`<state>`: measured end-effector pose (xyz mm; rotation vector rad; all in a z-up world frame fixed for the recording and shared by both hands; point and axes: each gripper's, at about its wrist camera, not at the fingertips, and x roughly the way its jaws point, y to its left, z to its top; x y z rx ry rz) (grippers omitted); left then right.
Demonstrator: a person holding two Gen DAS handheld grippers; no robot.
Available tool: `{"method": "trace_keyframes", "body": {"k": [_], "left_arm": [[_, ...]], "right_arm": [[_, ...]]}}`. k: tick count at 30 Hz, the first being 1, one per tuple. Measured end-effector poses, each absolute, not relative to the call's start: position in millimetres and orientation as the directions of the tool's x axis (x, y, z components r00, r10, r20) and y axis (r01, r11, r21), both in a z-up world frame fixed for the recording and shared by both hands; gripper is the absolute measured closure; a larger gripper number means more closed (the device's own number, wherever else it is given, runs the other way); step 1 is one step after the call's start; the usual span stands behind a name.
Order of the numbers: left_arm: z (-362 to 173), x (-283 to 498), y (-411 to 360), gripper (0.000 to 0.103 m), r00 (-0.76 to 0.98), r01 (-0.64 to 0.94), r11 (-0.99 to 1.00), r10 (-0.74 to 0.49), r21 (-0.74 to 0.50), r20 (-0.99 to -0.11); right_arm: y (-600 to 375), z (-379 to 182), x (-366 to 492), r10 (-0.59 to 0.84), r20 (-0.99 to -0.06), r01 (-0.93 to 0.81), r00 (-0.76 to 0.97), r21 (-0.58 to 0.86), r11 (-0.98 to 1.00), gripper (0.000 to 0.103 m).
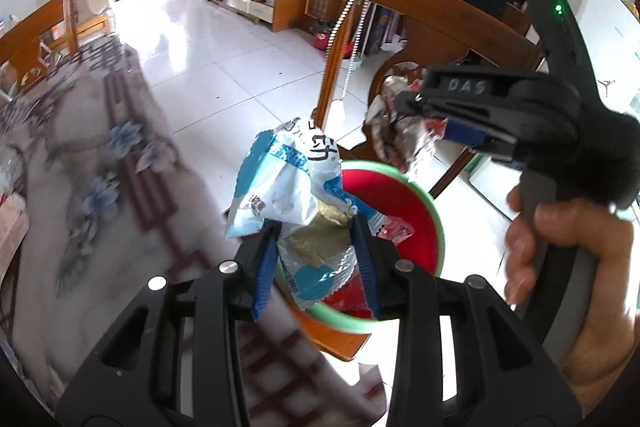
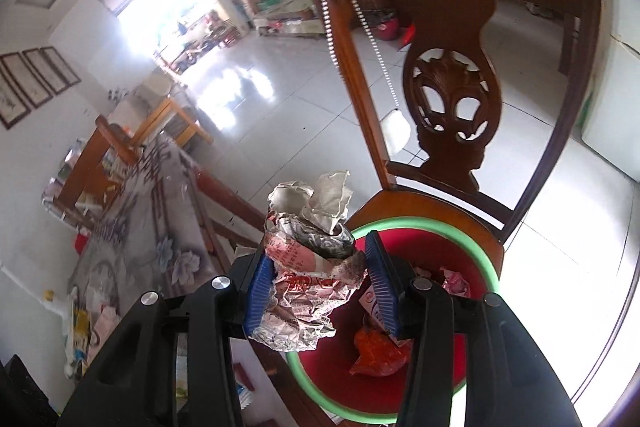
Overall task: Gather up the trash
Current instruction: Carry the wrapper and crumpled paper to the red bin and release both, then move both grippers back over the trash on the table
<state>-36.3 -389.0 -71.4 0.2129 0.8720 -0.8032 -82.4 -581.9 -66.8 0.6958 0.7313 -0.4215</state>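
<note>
Two grippers hold trash over red basin (image 2: 486,259)

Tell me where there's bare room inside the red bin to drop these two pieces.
The bin on the chair has bare red floor along the far green rim, and on the near left. It is crowded at the right: an orange wrapper and pink scraps. The claws hold a blue-white bag and crumpled paper.
</note>
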Motion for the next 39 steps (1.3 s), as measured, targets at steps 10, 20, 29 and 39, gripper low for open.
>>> {"method": "trace_keyframes", "body": {"k": [10,20,29,39], "left_arm": [[-69,-35,-419,0.067,0.358,0.729,0.669,-0.551,-0.143,-0.754],[-72,-41,-432,0.031,0.358,0.740,0.657,-0.566,-0.144,-0.743],[-70,-31,-410,0.023,0.381,0.703,0.693,-0.559,-0.163,-0.736],[-88,-22,-287,0.020,0.486,0.554,0.824,-0.436,-0.118,-0.757]], "right_arm": [[-598,-71,-94,-0.160,-0.737,0.624,0.657,0.412,0.664,0.055],[-600,-71,-95,-0.209,-0.746,0.660,0.632,0.378,0.649,0.039],[-593,-70,-85,-0.203,-0.747,0.649,0.633,0.369,0.665,0.034],[-562,-64,-62,-0.173,-0.750,0.603,0.638,0.348,0.718,0.029]]}}
